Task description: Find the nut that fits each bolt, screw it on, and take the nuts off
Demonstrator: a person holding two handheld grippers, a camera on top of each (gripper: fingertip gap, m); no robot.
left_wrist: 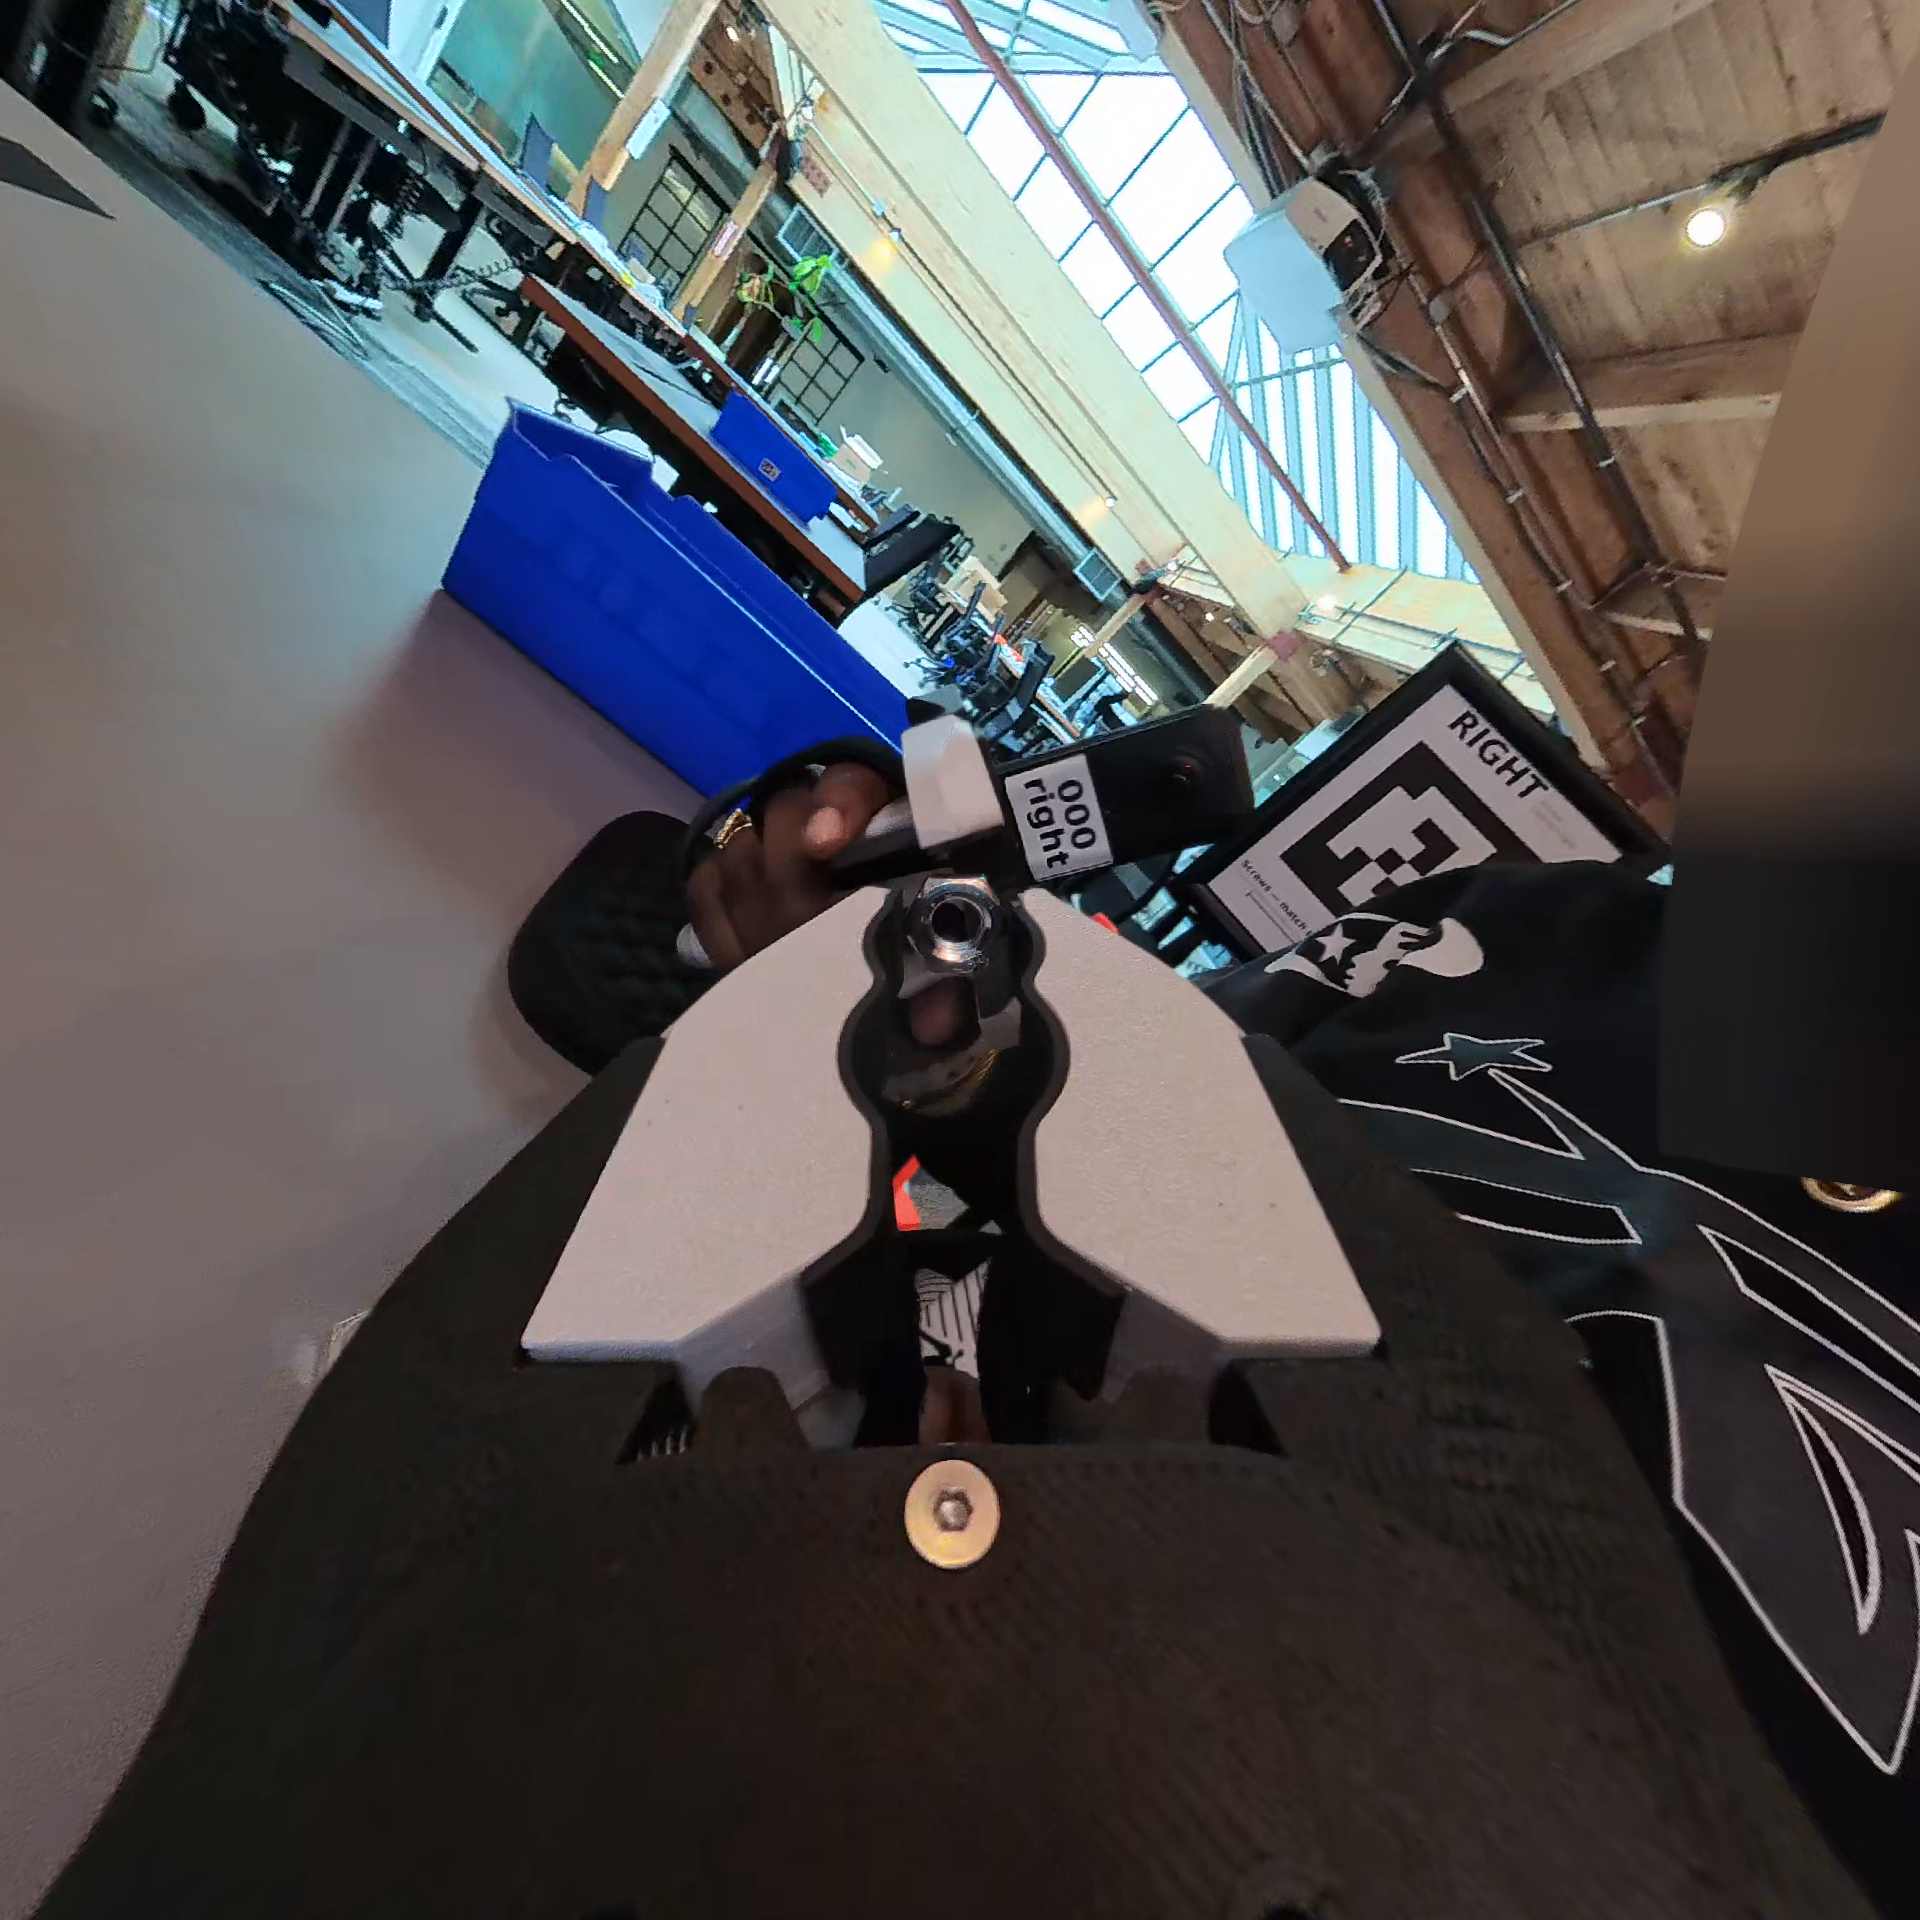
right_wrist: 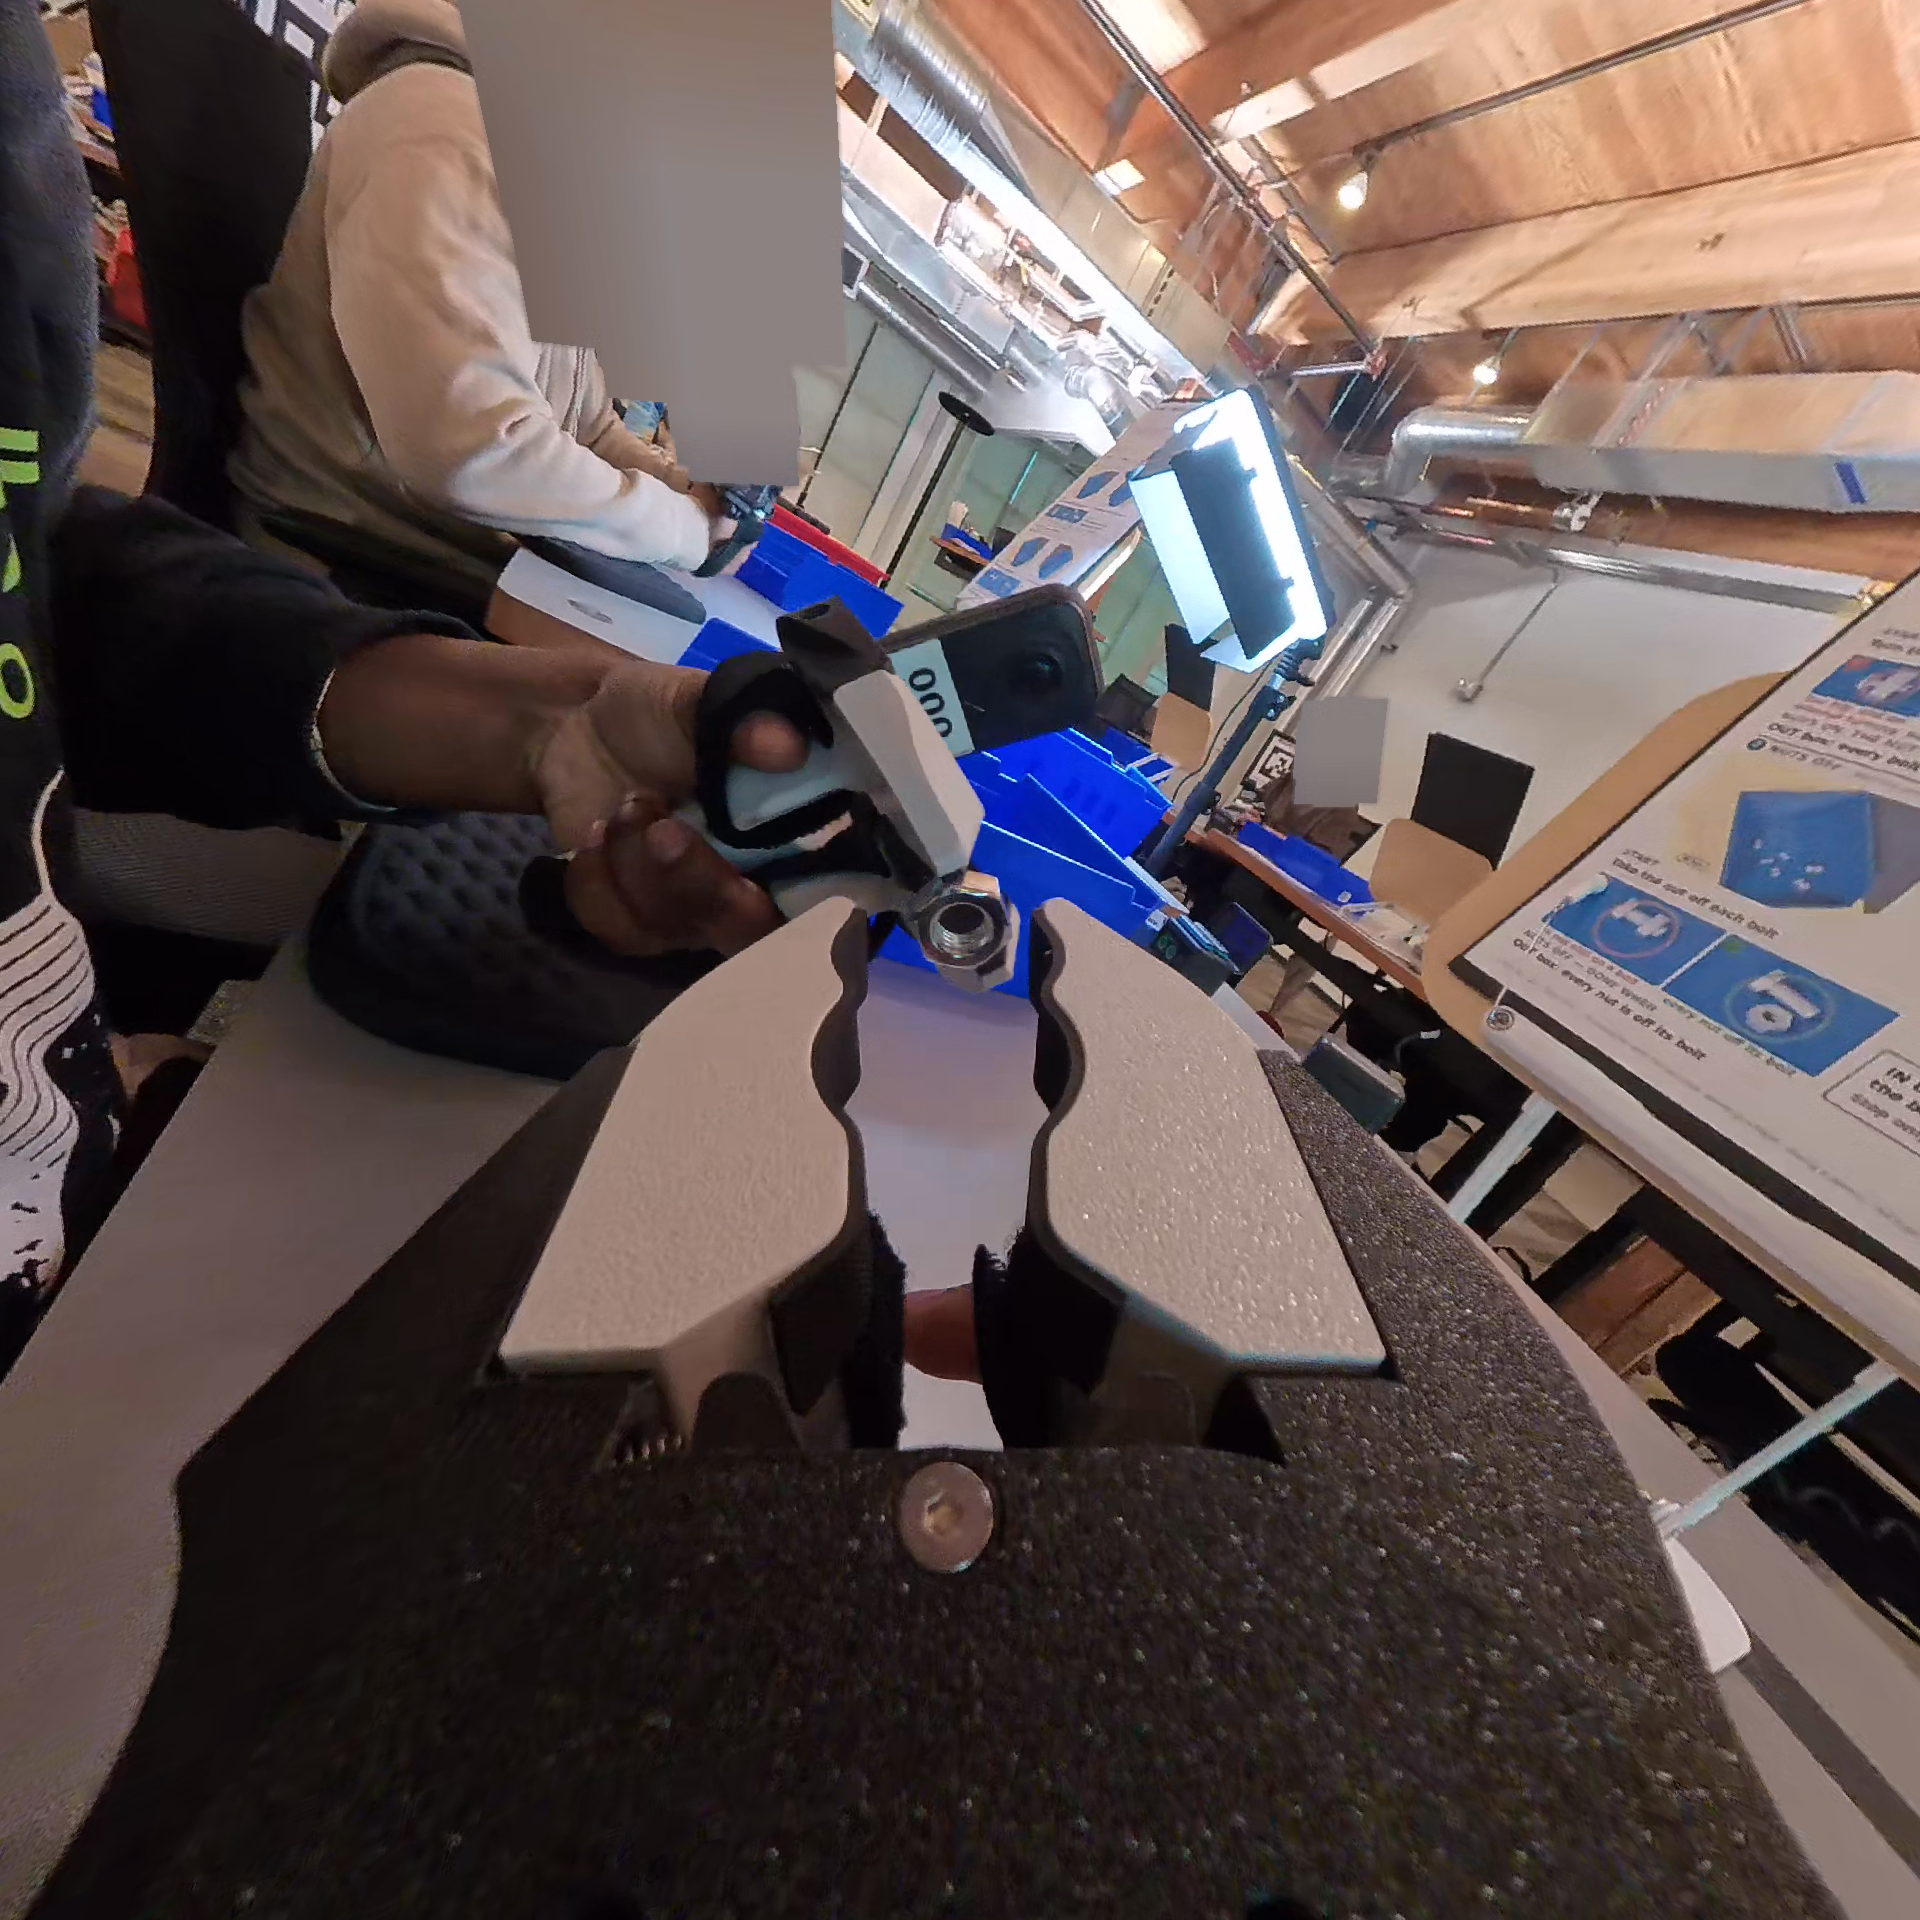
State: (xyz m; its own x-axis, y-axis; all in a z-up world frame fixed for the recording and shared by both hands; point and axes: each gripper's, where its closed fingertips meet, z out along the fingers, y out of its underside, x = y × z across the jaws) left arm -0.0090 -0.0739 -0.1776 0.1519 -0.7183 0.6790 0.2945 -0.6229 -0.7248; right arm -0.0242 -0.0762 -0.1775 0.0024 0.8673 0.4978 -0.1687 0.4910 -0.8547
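Above the worktop point(right_wrist: 312, 1122), my left claw point(left_wrist: 951, 935) pinched a nut point(left_wrist: 948, 925); my right claw point(right_wrist: 951, 935) stood spread, the nut just ahead.

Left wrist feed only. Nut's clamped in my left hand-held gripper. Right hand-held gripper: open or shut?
Observer: Open. The right wrist view shows the right hand-held gripper with its jaws spread.
Operator: Touching the nut?
Observer: No. Its fingers stand either side of the nut, and a gap shows on each side.
Operator: What's behind the nut from that side?
Observer: Blue bins, just beyond it.
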